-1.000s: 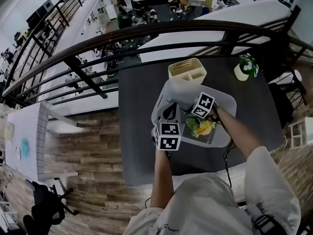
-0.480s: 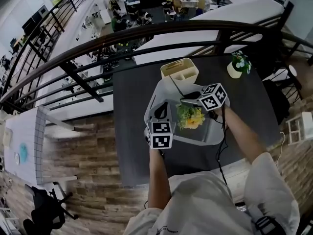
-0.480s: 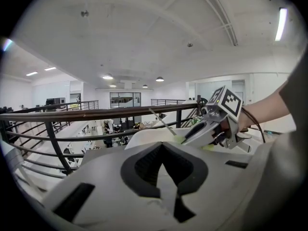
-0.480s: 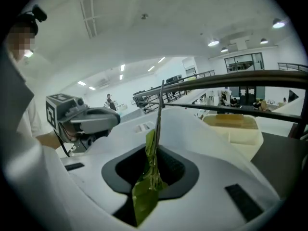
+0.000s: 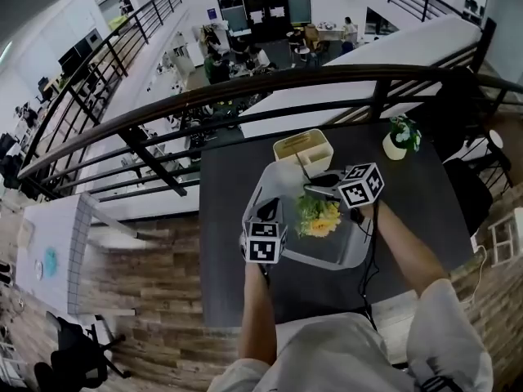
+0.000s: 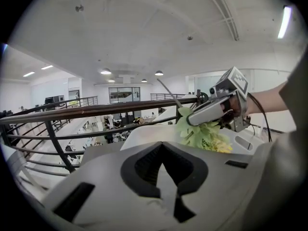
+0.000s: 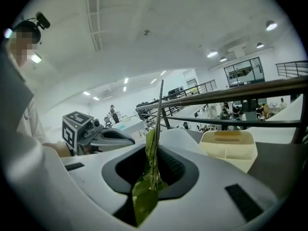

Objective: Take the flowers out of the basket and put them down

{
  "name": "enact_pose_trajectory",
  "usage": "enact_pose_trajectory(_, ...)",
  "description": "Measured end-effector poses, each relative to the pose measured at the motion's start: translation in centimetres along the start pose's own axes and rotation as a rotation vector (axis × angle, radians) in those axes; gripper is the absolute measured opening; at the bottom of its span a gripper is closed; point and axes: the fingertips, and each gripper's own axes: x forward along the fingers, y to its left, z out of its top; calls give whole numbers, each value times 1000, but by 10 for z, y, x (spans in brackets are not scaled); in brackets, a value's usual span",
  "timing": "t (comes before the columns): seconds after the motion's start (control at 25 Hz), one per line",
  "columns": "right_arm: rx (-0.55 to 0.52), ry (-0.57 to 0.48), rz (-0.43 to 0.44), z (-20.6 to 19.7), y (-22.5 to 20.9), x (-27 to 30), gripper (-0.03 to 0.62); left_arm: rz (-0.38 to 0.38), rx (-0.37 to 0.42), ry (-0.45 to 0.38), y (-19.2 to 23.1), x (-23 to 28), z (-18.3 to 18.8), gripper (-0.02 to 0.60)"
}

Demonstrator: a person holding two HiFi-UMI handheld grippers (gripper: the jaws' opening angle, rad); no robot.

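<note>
- A pale grey plastic basket point(image 5: 356, 243) with rounded corners stands on a dark grey rectangular table point(image 5: 229, 268). Every place below is given from this basket.
- The bunch of yellow flowers with light green leaves point(image 5: 319, 216) hangs over the basket's open inside, nearer its far rim than its near one. The blooms point down.
- One thin bare stem point(image 7: 158, 114) of the bunch sticks up past the jaws that hold it.
- The right gripper point(image 5: 317, 188) is above the basket's far half and points across it toward the left rim. Its jaws stand narrow, clamped on that stem and a folded green leaf point(image 7: 146, 194), so the whole bunch hangs from it.
- Whether the lowest blooms are clear of the basket's rim cannot be told.
- The left gripper point(image 5: 265, 212) sits at the basket's left rim, with its marker cube just outside the near-left corner. Its dark pads are drawn almost together on a thin pale strip, just where that rim runs.
- A cream rectangular plastic box with inner compartments point(image 5: 304, 149) stands just beyond the basket's far rim.
- A small green plant in a round white pot point(image 5: 400, 137) stands well apart from the basket, out past its far-right corner.
- A dark metal railing with a round top rail point(image 5: 245, 76) runs along the basket's far side, past the table edge.
- The person's bare forearms point(image 5: 260, 317) reach both grippers from the basket's near side.
</note>
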Motion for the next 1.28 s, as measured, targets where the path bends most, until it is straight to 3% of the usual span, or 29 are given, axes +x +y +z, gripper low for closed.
enact_pose_trajectory(0.24,-32,-59,67,34,22,-33,91,182,-29,-49,14,-34,16,24)
enact_pose_trajectory(0.44,-48,-121,114,56,31,-63,91,270,-66,-93,3,-56,35,23)
enact_pose_trajectory(0.68,-48,-164,134,70,27,-109,91,268,-7,-123,-47,-54,65,23)
enact_pose_trajectory(0.84,-74,-205,105,82,16,-163,89,279,94,-79,-84,-40,71,25)
enact_pose_trajectory(1.08,-83,-281,48,92,6,-254,89,248,87,-99,-142,-25,90,23)
enact_pose_trajectory(1.28,-28,-288,-2,64,-2,-319,89,199,104,-121,-205,-19,99,24)
